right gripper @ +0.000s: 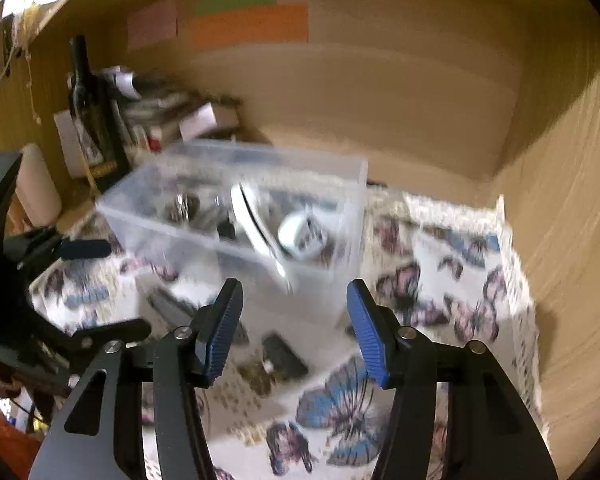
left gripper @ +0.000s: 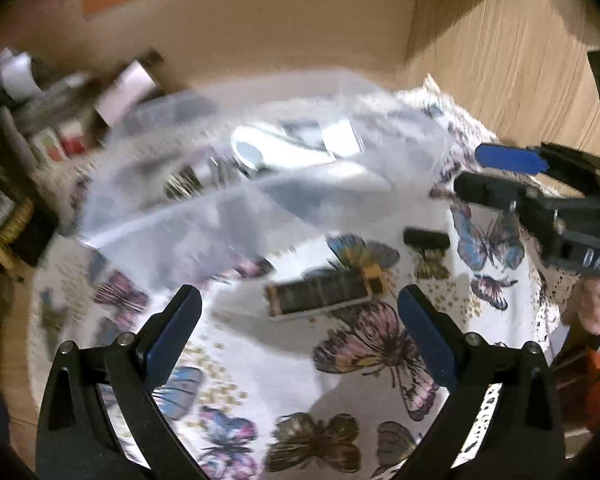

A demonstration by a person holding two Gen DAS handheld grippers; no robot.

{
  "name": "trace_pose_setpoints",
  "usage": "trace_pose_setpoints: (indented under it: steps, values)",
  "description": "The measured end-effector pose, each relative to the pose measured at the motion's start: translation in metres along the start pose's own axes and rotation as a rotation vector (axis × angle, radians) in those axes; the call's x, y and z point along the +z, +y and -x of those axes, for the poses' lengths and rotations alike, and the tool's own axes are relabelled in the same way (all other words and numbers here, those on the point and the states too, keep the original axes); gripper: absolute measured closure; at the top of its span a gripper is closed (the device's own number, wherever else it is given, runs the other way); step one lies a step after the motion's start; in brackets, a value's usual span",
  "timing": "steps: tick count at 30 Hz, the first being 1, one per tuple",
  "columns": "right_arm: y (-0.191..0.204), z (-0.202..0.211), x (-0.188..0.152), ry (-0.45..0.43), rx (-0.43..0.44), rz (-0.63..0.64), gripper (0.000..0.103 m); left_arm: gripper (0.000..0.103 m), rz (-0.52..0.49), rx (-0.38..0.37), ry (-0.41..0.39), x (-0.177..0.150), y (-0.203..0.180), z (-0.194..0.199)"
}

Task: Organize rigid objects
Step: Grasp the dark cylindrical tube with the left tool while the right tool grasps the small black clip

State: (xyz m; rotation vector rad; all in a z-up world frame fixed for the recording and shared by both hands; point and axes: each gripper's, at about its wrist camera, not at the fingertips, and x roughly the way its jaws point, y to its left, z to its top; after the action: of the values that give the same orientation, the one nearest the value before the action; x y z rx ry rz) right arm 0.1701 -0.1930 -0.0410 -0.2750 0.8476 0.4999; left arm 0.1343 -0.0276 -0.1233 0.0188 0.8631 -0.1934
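The left gripper (left gripper: 300, 304) is spread wide with nothing between its blue pads, hovering over the worktop's butterfly-print cloth (left gripper: 260, 368). Just ahead of it, between the lines of its two fingers, a flat dark rectangular device with a pale frame (left gripper: 320, 294) lies on the cloth, apart from both pads. A small black clip-like item (left gripper: 426, 237) lies further ahead and to the right.

Behind these stands a clear plastic box (left gripper: 204, 216) on the cloth, holding a white cup (right gripper: 300, 234), a white curved piece (right gripper: 252, 220) and some dark, blurred items that cannot be made out.

The right gripper (right gripper: 295, 300) is also open and empty, its fingers aimed at the near right corner of the box (right gripper: 340, 208), close to the wall but not touching. On the cloth just below its pads lies the small black item (right gripper: 284, 354).

In the left wrist view the right gripper (left gripper: 476, 170) comes in from the right edge, level, with white letters "DAB" readable on its body and part of a hand (left gripper: 592, 304) below it.

Orange, green and pink paper sheets (right gripper: 250, 24) are stuck on the cardboard back wall (right gripper: 380, 100); no writing on them is legible. A dark bottle (right gripper: 82, 88) and stacked clutter stand to the left.
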Motion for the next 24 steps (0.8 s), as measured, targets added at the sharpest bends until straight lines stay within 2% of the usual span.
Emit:
trace_pose_setpoints:
  steps: [6,11,12,14,16,24]
  values:
    - [-0.005,-0.035,-0.024,0.12,0.025,-0.009,0.052,0.003,0.004,0.01,0.082,0.003,-0.009,-0.027]
    - [0.0,-0.053,-0.03,0.169,0.039,0.017,0.052,0.003,0.011,0.014,0.111,0.007,-0.013,-0.041]
    - [0.002,-0.053,-0.029,0.166,0.037,0.024,0.052,0.004,0.005,0.024,0.097,0.008,-0.015,-0.042]
    - [0.004,-0.055,-0.029,0.16,0.04,0.034,0.06,0.005,0.006,0.017,0.074,0.008,-0.015,-0.042]
    - [0.005,-0.055,-0.029,0.15,0.043,0.036,0.071,0.02,0.002,0.014,0.067,0.01,-0.014,-0.042]
    - [-0.001,-0.042,-0.029,0.101,0.036,0.001,0.071,0.021,0.011,-0.014,0.058,0.006,-0.008,-0.027]
